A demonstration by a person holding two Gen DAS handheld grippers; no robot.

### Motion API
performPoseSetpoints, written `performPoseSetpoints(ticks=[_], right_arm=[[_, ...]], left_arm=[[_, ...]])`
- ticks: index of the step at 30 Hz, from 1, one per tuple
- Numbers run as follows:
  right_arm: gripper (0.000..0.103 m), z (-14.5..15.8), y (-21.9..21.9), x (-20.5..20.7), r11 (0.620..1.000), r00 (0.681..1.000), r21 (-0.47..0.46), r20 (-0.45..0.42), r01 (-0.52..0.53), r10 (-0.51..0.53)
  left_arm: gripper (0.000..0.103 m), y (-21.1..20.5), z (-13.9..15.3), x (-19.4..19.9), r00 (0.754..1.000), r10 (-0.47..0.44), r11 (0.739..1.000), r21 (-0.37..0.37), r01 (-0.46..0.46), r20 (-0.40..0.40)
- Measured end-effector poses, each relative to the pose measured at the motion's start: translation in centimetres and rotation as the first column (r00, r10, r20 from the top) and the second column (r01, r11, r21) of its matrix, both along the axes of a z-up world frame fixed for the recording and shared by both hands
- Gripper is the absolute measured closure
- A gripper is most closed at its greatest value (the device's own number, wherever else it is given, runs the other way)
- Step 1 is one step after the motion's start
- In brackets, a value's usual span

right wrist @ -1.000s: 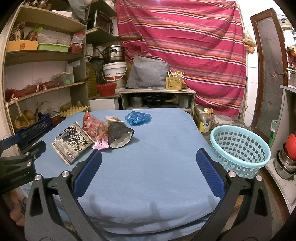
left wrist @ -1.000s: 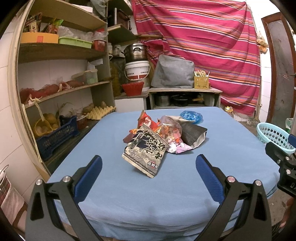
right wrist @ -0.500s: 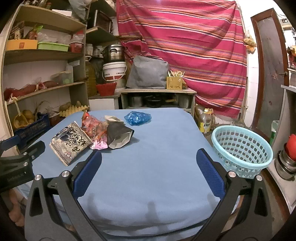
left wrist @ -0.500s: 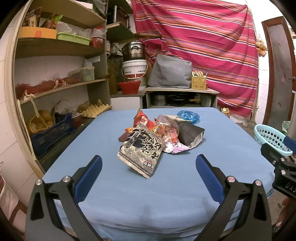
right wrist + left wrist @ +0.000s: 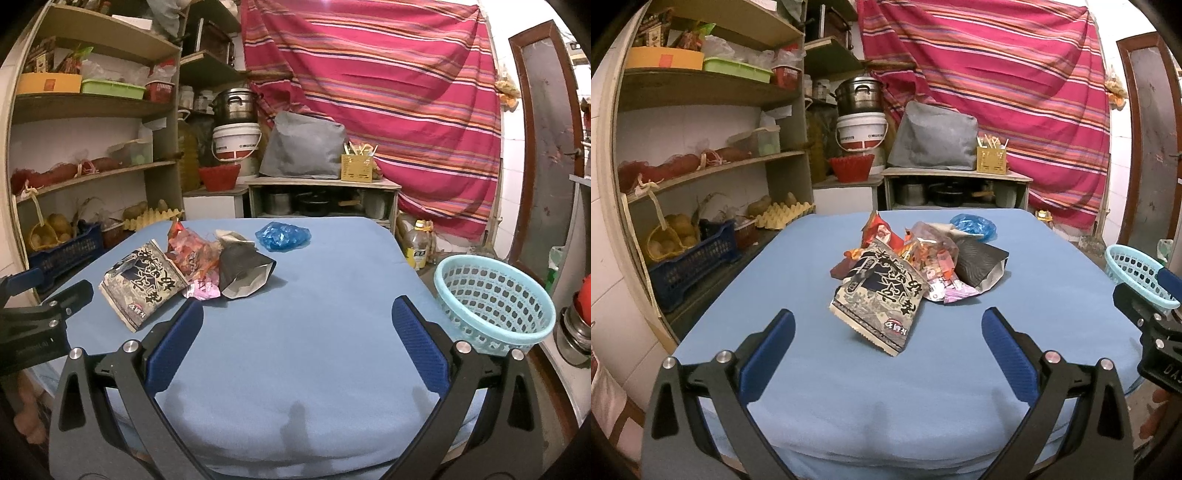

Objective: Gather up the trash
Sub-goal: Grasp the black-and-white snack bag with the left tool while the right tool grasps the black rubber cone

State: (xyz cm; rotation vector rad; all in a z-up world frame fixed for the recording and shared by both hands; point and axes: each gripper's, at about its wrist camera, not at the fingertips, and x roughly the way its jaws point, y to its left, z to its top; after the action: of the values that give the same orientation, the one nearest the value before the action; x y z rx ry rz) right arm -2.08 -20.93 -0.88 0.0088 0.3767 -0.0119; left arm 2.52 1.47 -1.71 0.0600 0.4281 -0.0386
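Behind the black-and-white snack bag (image 5: 877, 295), other wrappers (image 5: 932, 258) are half hidden; left gripper (image 5: 886, 354) and right gripper (image 5: 297, 350) gape wide, empty.

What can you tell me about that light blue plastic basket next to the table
The light blue basket is round, of glossy moulded plastic, with a smooth rolled rim and walls pierced by rows of small holes. It stands upright and tilted slightly, mouth open, and looks empty. It sits just beyond the blue-covered table's right edge, lower than the tabletop; what supports it is hidden. No gripper touches it.
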Motion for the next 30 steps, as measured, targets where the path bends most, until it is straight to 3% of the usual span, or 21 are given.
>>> performPoseSetpoints(ticks=[10,16,21,26,30], right_arm=[[0.004,-0.7,-1.1,2.4,0.999,0.999,0.019,-0.025,0.031,-0.031],[0.004,-0.5,-0.5,3.8,0.999,0.999,-0.04,-0.023,0.022,-0.023],[0.004,-1.5,-0.7,6.0,0.999,0.994,-0.037,-0.112,0.005,-0.009],[0.004,-1.1,-0.4,6.4,0.996,0.997,-0.082,-0.07,0.024,-0.03],[0.004,-1.1,-0.1,7.5,0.995,0.996,-0.098,-0.087,-0.003,-0.005]], left_arm=[[0.004,1.1,-0.4,2.6,0.999,-0.008,0.999,-0.044,0.006,-0.045],[0.004,1.3,-0.2,3.5,0.999,0.017,1.0,-0.012,-0.017,-0.028],[0.004,1.5,-0.5,4.2,0.999,0.026,0.999,0.027,-0.025,-0.035],[0.004,2.9,-1.0,4.9,0.998,0.041,0.999,0.0,-0.041,-0.054],[0.004,3.7,-1.7,6.1,0.993,0.035,0.999,-0.02,-0.038,-0.116]])
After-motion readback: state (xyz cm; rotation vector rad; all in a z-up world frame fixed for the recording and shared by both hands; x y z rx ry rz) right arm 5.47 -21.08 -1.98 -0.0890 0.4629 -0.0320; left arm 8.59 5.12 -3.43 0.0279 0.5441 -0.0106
